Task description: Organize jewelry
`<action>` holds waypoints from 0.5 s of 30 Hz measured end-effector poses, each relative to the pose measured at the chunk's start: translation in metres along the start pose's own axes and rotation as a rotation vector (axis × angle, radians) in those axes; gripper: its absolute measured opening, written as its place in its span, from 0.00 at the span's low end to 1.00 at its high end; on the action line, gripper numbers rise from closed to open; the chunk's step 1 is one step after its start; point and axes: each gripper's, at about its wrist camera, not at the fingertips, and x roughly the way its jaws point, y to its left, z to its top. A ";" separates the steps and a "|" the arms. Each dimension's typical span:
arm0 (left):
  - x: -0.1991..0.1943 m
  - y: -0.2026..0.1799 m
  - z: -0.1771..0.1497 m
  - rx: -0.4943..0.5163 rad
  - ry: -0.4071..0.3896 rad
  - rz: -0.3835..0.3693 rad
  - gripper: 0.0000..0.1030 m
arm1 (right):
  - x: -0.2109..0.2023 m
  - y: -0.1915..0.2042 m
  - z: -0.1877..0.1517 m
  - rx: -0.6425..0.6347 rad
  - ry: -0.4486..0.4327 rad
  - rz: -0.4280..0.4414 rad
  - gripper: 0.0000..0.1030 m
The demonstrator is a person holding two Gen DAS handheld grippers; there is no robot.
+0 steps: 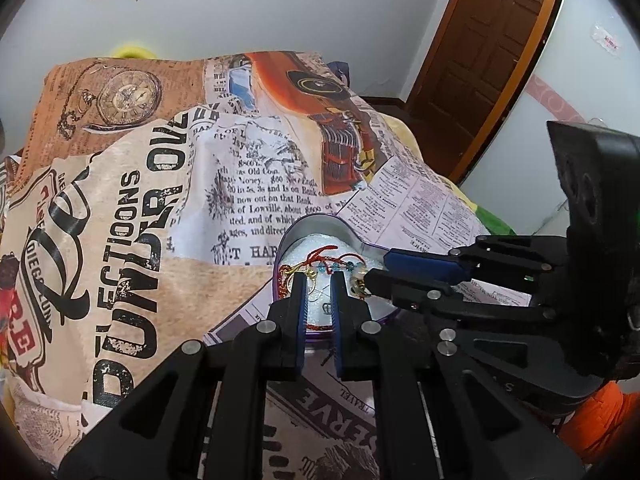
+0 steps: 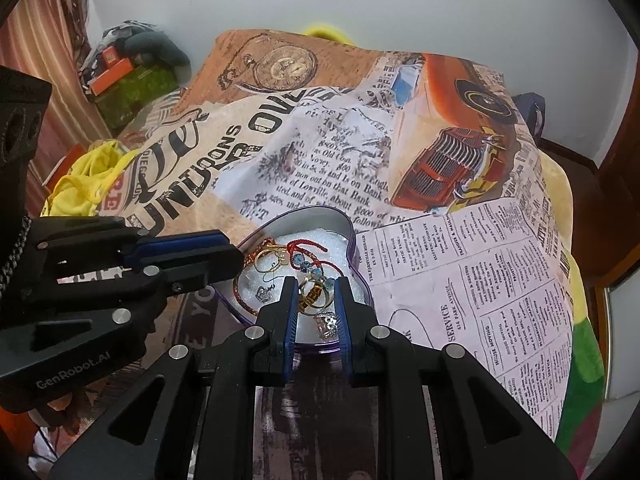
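A heart-shaped tin point(image 2: 352, 244) with a purple rim and white foam lining sits on the printed cloth, also in the left wrist view point(image 1: 316, 226). In it lie a red cord bracelet with blue beads point(image 2: 306, 258), gold hoops point(image 2: 270, 260), a gold ring point(image 2: 316, 296) and a crystal ring point(image 2: 328, 322). My right gripper point(image 2: 316, 284) hangs over the tin, jaws slightly apart around the gold ring, not clearly gripping it. My left gripper point(image 1: 320, 278) is slightly open over the tin's left side; it also shows in the right wrist view point(image 2: 228, 258).
A newspaper-and-car printed cloth point(image 2: 460, 280) covers the raised surface. Yellow fabric point(image 2: 84, 184) and a cluttered box pile point(image 2: 128, 80) lie at the left. A brown wooden door point(image 1: 492, 52) stands behind at the right.
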 end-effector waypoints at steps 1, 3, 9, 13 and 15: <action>-0.001 -0.001 0.000 0.002 0.000 0.000 0.09 | -0.001 0.000 0.000 -0.002 0.000 -0.002 0.17; -0.006 -0.003 0.001 0.008 -0.002 0.002 0.09 | -0.004 0.001 0.001 -0.003 -0.010 -0.008 0.20; -0.034 -0.010 0.007 -0.008 -0.047 0.013 0.09 | -0.028 0.007 0.002 -0.008 -0.057 -0.034 0.21; -0.068 -0.020 0.012 -0.003 -0.113 0.052 0.09 | -0.060 0.012 0.004 -0.011 -0.118 -0.054 0.21; -0.088 -0.026 0.015 -0.003 -0.152 0.064 0.09 | -0.079 0.015 0.005 -0.007 -0.158 -0.065 0.21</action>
